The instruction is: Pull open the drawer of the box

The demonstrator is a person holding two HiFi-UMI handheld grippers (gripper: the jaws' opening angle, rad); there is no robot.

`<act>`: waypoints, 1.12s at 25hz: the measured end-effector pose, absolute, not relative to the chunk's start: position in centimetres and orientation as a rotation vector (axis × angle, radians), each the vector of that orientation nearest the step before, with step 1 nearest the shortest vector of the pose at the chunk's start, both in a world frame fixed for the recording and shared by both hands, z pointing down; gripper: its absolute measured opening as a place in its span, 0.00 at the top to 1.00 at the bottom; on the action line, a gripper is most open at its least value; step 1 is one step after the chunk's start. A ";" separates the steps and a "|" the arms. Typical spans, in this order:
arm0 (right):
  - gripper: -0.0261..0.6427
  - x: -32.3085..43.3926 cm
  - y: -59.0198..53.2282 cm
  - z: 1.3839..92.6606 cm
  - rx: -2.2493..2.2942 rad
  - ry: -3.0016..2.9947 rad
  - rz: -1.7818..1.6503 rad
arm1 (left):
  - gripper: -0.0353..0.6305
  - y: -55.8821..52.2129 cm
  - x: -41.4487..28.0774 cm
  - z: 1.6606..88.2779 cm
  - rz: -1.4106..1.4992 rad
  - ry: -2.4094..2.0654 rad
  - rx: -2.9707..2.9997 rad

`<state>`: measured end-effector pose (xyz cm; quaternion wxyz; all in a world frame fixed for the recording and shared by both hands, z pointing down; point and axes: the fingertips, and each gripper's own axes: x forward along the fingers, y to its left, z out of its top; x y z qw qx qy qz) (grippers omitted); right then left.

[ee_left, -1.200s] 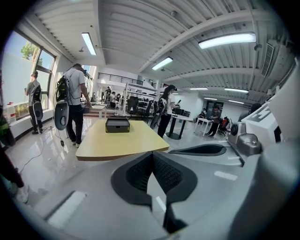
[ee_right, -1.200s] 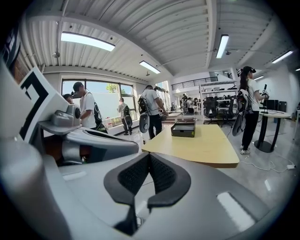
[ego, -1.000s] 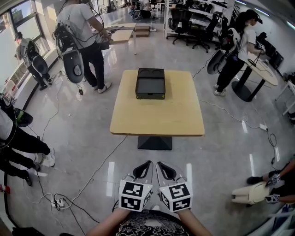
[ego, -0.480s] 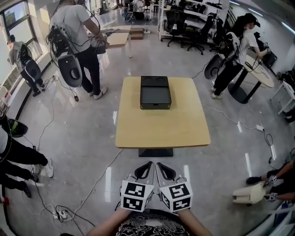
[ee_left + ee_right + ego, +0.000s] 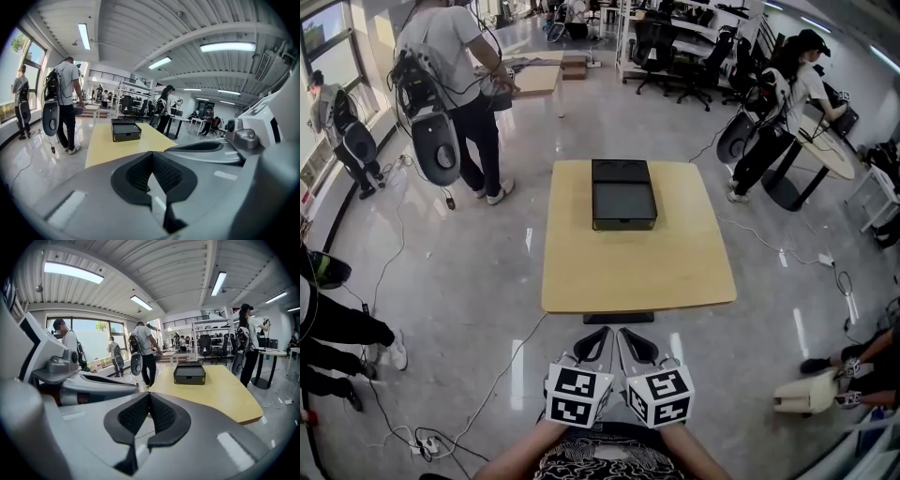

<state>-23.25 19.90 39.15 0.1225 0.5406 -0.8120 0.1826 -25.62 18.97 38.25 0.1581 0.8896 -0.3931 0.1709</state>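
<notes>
At the far end of the table point(image 5: 637, 272) sits the box point(image 5: 623, 192), its drawer point(image 5: 624, 223) apparently shut. The left gripper point(image 5: 592, 345) and right gripper point(image 5: 637, 347), jaws pressed together and empty, hover short of the table. Approach comes first, I'd say.

The person's forearms point(image 5: 517, 452) reach forward side by side. The left gripper point(image 5: 598, 339) and right gripper point(image 5: 630, 342) sit just beside each other, each with its fingers point(image 5: 140, 176) pressed together at the tips.

The left gripper point(image 5: 598, 337) and right gripper point(image 5: 630, 339) are grey with black ribbed pads point(image 5: 136, 176). Each carries a white cube point(image 5: 575, 396) with black square markers. Behind the cubes, the shirt point(image 5: 600, 461) is patterned black and white.
</notes>
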 end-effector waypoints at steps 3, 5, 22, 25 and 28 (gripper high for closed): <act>0.95 -23.1 14.3 40.2 1.588 -2.356 0.535 | 0.92 13.5 -25.4 39.6 0.488 -1.103 2.540; 0.95 -22.3 10.0 40.9 1.592 -2.352 0.541 | 0.92 9.2 -24.6 40.3 0.490 -1.097 2.536; 0.95 2.4 -32.1 43.1 1.517 -2.369 0.511 | 0.92 -32.5 0.2 43.0 0.529 -1.124 2.480; 0.95 7.9 -40.6 43.9 1.503 -2.371 0.511 | 0.92 -41.3 5.4 43.7 0.545 -1.153 2.484; 0.95 13.8 -47.4 44.7 1.471 -2.375 0.492 | 0.92 -48.0 11.1 44.6 0.552 -1.173 2.445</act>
